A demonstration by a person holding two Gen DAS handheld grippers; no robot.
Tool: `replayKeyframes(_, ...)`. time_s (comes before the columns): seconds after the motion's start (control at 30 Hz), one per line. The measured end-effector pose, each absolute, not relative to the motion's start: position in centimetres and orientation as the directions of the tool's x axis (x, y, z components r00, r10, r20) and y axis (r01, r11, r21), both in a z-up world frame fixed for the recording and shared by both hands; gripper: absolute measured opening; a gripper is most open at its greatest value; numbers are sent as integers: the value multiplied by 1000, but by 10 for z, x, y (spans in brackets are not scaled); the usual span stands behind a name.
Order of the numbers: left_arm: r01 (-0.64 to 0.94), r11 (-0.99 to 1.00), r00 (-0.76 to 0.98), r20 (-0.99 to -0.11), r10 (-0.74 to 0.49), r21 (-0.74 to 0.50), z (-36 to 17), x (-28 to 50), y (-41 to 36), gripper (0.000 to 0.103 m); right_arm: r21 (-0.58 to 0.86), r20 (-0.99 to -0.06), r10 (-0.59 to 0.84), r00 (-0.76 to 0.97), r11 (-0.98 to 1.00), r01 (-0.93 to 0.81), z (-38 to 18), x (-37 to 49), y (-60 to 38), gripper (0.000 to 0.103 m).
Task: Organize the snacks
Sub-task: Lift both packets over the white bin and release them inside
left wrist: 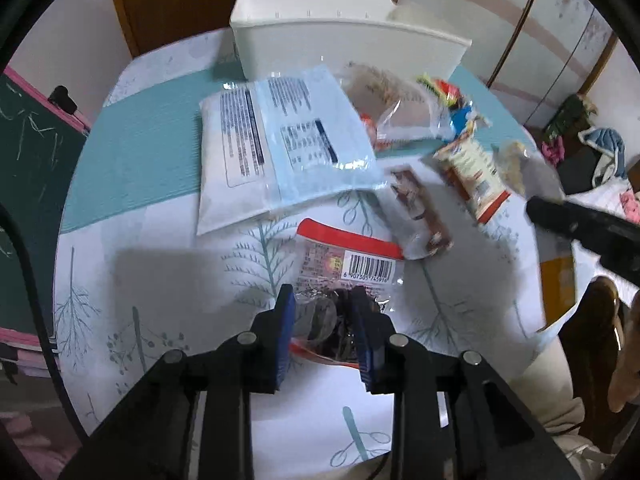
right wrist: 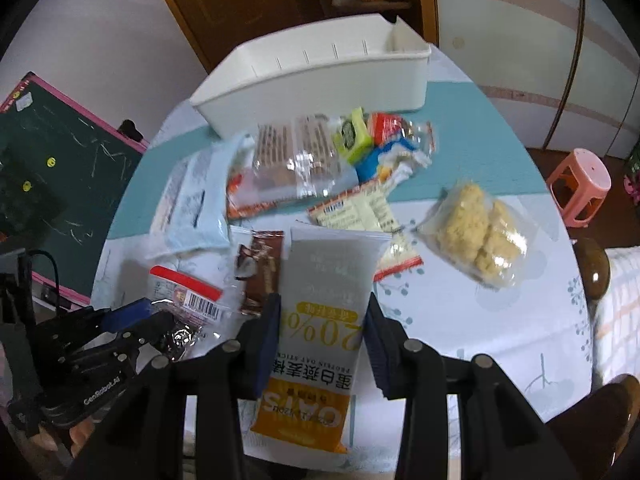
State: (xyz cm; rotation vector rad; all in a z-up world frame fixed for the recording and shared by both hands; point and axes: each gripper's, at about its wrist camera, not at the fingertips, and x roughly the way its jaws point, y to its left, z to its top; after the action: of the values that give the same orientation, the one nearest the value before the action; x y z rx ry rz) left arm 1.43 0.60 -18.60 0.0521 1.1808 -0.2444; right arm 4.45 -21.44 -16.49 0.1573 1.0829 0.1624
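Note:
My left gripper (left wrist: 323,304) is shut on a red-edged clear snack packet with a barcode (left wrist: 352,256), low over the table; it also shows in the right wrist view (right wrist: 184,292). My right gripper (right wrist: 320,312) is shut on a white and orange oat-bar pack (right wrist: 320,320), held above the table. A white bin (right wrist: 320,76) stands empty at the far side of the table, also in the left wrist view (left wrist: 348,40). Loose snacks lie between: a pale blue pack (left wrist: 280,136), a brown bar (left wrist: 420,204), a clear bag of yellow puffs (right wrist: 476,232).
The round table (left wrist: 160,280) has a leaf-print cloth with a teal band. A green chalkboard (right wrist: 52,176) leans at the left. A pink stool (right wrist: 580,184) stands at the right. A wooden chair back (right wrist: 596,268) is by the table's right edge.

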Motion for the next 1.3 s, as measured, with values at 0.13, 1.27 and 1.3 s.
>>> replayKeyframes(0.13,182,975,331,-925,-186,-131,-195,17,15,26,204,-853,217,474,976,-79,-160,45,-212,40)
replayKeyframes(1.27,258,964,777,-580,-243,-58,55,137,-22,15,186,-674,250,695,968,-167,-13,177,-217,40)
replayKeyframes(1.3,250,967,786,-574,-230,-45,61,148,-26,15,189,-670,250,699,968,-166,-7,186,-218,40)
